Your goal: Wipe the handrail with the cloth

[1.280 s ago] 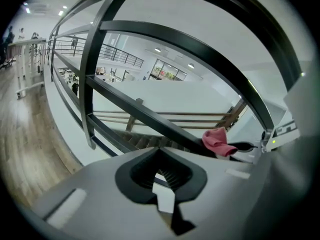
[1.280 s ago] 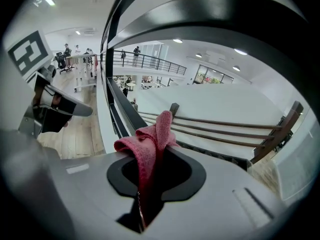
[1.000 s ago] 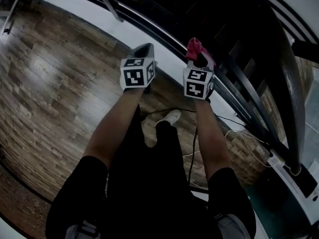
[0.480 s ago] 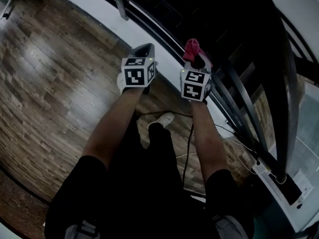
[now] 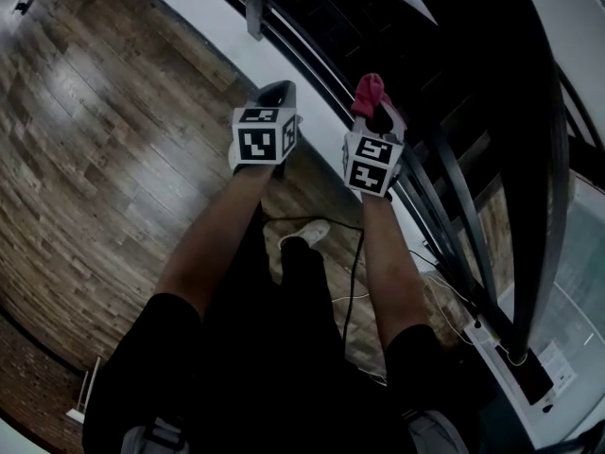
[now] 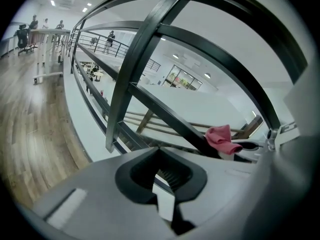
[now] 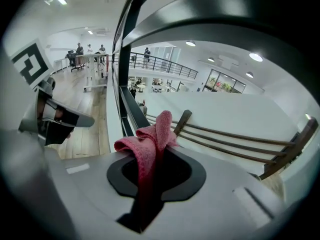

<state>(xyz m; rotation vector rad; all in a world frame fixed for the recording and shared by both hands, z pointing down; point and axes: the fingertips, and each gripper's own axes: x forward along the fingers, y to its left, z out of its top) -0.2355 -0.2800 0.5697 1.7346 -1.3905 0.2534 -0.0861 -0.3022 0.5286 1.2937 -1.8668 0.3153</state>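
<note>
Jaws of the right gripper (image 5: 380, 121) are clamped on a pink-red cloth (image 7: 150, 139), whose folded end sticks up beside the dark railing bars (image 6: 170, 118), while the left gripper (image 5: 272, 97) has its jaws closed together on nothing. A broad dark handrail (image 5: 534, 159) curves above and beyond the cloth, apart from it, so wiping looks not yet started. To do this step well, the cloth's free fold probably needs lifting onto the rail's top face, then drawing along its curve in one steady pass, hard jaw tips kept off the metal
</note>
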